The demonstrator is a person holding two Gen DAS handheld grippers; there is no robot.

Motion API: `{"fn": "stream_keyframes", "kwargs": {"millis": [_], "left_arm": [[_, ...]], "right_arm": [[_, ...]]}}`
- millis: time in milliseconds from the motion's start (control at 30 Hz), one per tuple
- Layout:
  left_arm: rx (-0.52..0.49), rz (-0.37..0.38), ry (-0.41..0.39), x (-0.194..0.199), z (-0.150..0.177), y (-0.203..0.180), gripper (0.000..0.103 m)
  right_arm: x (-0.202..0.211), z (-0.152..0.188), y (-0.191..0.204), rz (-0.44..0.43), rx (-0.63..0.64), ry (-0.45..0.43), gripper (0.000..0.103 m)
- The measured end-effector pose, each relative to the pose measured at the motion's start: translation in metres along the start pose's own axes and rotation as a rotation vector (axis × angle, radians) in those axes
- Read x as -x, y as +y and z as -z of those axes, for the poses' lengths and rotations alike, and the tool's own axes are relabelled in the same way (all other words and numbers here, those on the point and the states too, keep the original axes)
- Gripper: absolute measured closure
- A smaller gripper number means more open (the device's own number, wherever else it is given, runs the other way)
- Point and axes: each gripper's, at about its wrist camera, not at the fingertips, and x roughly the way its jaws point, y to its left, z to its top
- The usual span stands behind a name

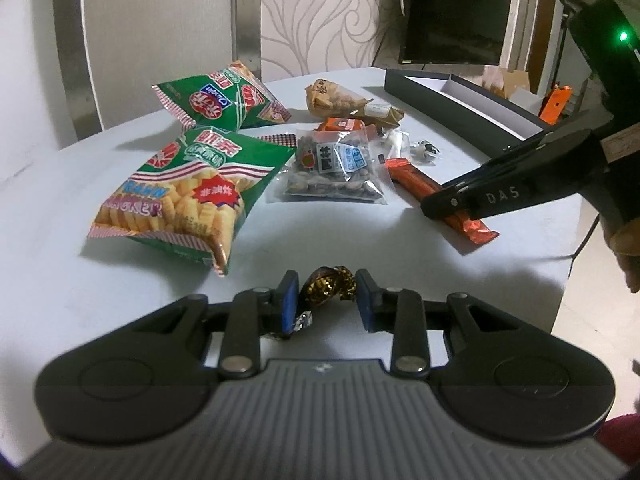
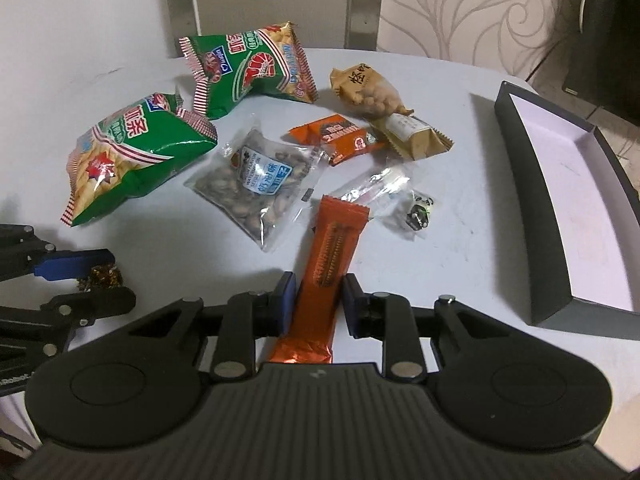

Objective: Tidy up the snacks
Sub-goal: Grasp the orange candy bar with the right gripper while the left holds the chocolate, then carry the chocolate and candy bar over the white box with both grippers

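My left gripper [image 1: 327, 294] has its fingers around a gold-and-brown foil candy [image 1: 327, 289] on the white table; the right pad seems to touch it and a small gap shows at the left pad. The same candy shows in the right wrist view [image 2: 102, 278]. My right gripper [image 2: 316, 300] has its fingers either side of a long orange snack bar [image 2: 329, 256] lying on the table, pads close to it. The bar also shows in the left wrist view [image 1: 476, 228] under the right gripper's fingers [image 1: 460, 200].
Two green prawn cracker bags [image 2: 140, 152] [image 2: 248, 68], a clear seed bag [image 2: 260, 184], an orange packet [image 2: 344, 136], tan snack packs [image 2: 372, 88], a clear sachet [image 2: 380, 188] and a small panda candy [image 2: 420, 212] lie mid-table. A dark box with a white inside [image 2: 576, 216] stands at the right.
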Motion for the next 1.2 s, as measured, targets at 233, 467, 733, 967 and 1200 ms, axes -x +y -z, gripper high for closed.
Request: {"fn": "stream_keyframes", "kwargs": {"millis": [233,467,733,967,1200], "left_arm": [[-0.024,-0.032,0.029,-0.003,-0.003,-0.018,0.067],[-0.03,-0.06,0.023,-0.005,-0.002,-0.028,0.073],[-0.022,-0.086,0.008,-0.008,-0.014,-0.032,0.078],[-0.048,-0.044,-0.035,-0.017,-0.038,-0.045,0.078],[-0.085,0.004,-0.068,-0.033,-0.065,-0.066,0.077]], "right_arm": [[0.001,0.001,-0.007,-0.026,0.026,0.009,0.076],[-0.002,0.0,-0.017,-0.035,0.046,-0.002,0.07],[0.007,0.0,-0.026,-0.079,0.021,-0.002,0.078],[0.024,-0.004,-0.037,-0.077,-0.009,-0.039,0.078],[0.046,-0.013,-0.06,-0.053,-0.046,-0.096,0.078]]}}
